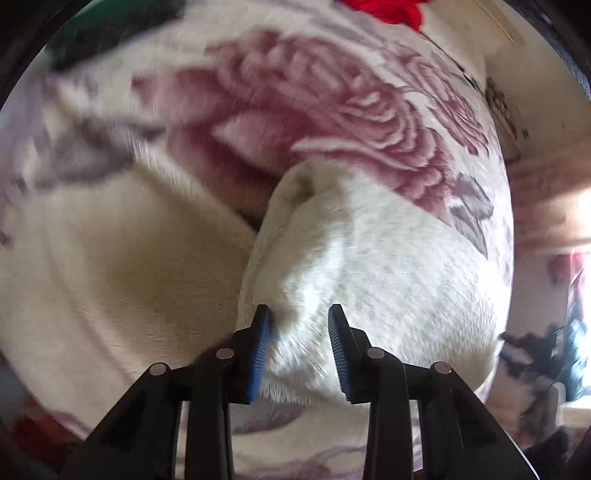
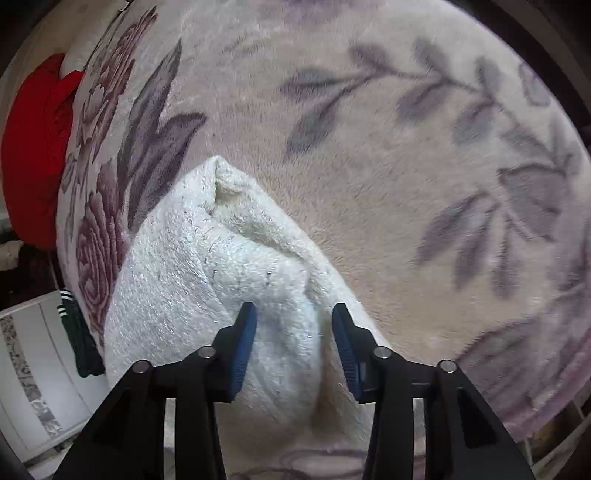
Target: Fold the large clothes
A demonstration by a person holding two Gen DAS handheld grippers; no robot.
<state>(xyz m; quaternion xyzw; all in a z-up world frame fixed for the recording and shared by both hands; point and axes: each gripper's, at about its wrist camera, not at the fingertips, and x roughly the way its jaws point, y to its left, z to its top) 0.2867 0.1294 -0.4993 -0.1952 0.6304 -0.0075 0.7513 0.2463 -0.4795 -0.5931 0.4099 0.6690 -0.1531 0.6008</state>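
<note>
1. Nearest in our left wrist view, the left gripper (image 1: 300,349) has its blue-padded fingers (image 1: 260,354) apart, with a thick fold of the white fleece garment (image 1: 362,280) bunched between them. The left pad presses into the pile; the right pad sits just beside the fabric, and we cannot tell if it touches.

2. Nearest in our right wrist view, the right gripper (image 2: 294,347) also holds its jaws apart, straddling a raised ridge of the same white fleece garment (image 2: 207,273). The left pad touches the fleece, while a small gap shows by the right pad.

3. Past the tongs, the garment rises in both views to a rounded, puckered peak straight ahead of the fingers. In the left wrist view more cream cloth spreads away to the left.

4. Under and behind the garment lies the floral blanket (image 2: 406,177), pale with dark pink roses and grey leaves; the garment rests directly on it.

5. Farther off, a red cloth (image 2: 35,147) sits at the blanket's far edge, at the left of our right wrist view and at the top of our left wrist view (image 1: 384,11).

6. Low at the left of our right wrist view, a dark striped item (image 2: 79,339) hangs beside the blanket's edge.
</note>
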